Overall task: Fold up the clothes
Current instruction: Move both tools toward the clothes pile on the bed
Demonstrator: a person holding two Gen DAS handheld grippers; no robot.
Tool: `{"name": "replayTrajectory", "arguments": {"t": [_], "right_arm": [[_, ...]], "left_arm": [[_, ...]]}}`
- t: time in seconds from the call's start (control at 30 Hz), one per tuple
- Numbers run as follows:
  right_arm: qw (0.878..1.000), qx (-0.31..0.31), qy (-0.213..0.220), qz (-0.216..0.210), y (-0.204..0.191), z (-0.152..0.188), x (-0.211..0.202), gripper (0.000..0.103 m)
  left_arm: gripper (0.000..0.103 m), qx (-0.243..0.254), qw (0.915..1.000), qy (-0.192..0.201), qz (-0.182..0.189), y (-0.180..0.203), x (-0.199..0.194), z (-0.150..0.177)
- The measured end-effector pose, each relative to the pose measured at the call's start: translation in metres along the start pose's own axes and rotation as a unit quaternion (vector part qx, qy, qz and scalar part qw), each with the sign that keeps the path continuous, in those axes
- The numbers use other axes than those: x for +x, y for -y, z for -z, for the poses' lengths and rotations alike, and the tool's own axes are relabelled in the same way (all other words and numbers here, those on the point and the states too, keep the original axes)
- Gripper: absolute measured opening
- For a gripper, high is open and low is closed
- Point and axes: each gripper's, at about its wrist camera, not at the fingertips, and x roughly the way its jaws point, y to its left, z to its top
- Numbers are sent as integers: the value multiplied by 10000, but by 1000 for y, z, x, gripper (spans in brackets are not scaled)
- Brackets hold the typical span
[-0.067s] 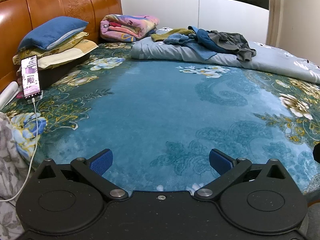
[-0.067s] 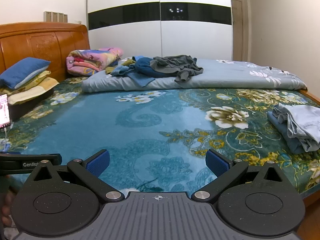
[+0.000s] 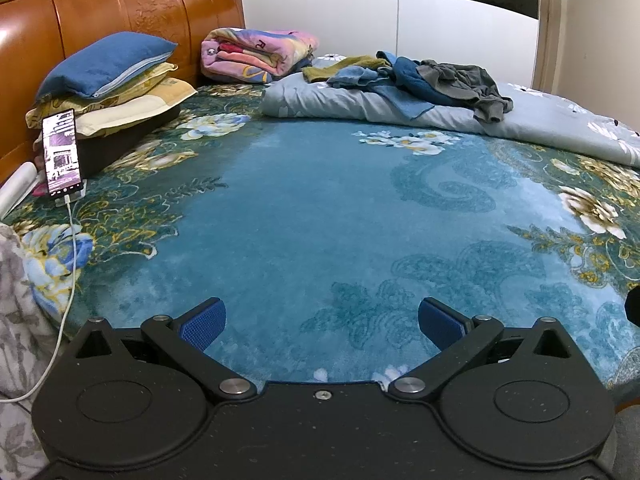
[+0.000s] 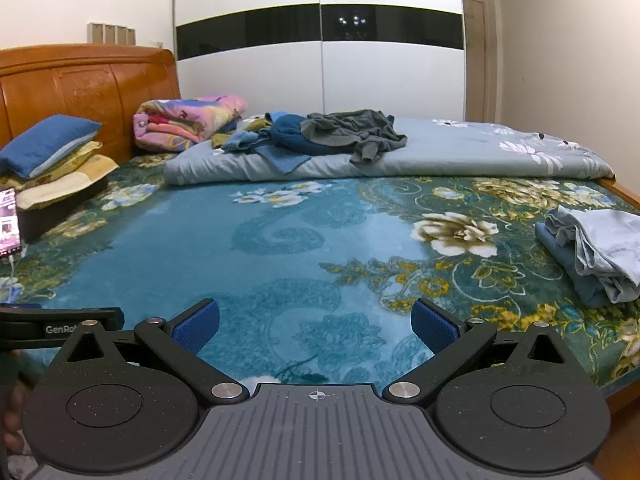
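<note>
On the side of my left gripper (image 4: 60,326), seen from my right wrist camera, I read "GenRo", the rest cut off behind my right gripper's body. The phone (image 3: 62,154) screen is lit but its text is too small to read

Bare bedspread (image 4: 248,280) ahead; clothes pile (image 4: 320,136) lies beyond it.

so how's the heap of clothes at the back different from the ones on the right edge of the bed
The back heap is crumpled and sprawling, in mixed grey, navy and olive; the right-edge stack is folded, compact and all pale blue. The heap lies on the grey quilt, the stack directly on the teal blanket. Neither is held by a tool.
</note>
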Motion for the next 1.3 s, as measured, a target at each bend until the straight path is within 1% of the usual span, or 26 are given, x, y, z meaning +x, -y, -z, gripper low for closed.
{"name": "replayTrajectory", "arguments": {"t": [0.27, 0.47, 0.6, 0.67, 0.73, 0.83, 0.97, 1.03, 1.17, 1.3], "right_arm": [[9999, -4, -98, 24, 1, 2, 7, 103], [9999, -77, -125, 7, -3, -5, 23, 103], [9999, -100, -32, -100, 6, -26, 44, 103], [9998, -41, 30, -201, 13, -37, 56, 103], [9996, 46, 88, -270, 22, -49, 73, 103], [9998, 95, 1, -179, 34, -68, 111, 103], [9996, 112, 228, -98, 50, -95, 153, 103], [9994, 157, 297, 38, 59, -108, 174, 103], [9993, 61, 327, 189, 72, -122, 211, 103], [9993, 128, 319, 171, 90, -142, 258, 103]], "left_arm": [[102, -75, 9996, 120, 245, -4, 9, -8], [102, -141, 9988, 199, 428, -6, 18, -16], [102, -220, 9991, 170, 319, -2, 46, -48], [102, -246, 9992, 238, 228, 1, 62, -66], [102, -331, 9986, 331, 250, 4, 79, -85], [102, -418, 9978, 420, 295, 9, 108, -116], [102, -198, 9976, 594, 293, 22, 147, -149], [102, -105, 9973, 621, 378, 30, 172, -170], [102, -239, 9956, 653, 624, 47, 214, -210], [102, 3, 9940, 821, 723, 73, 254, -239]]}}
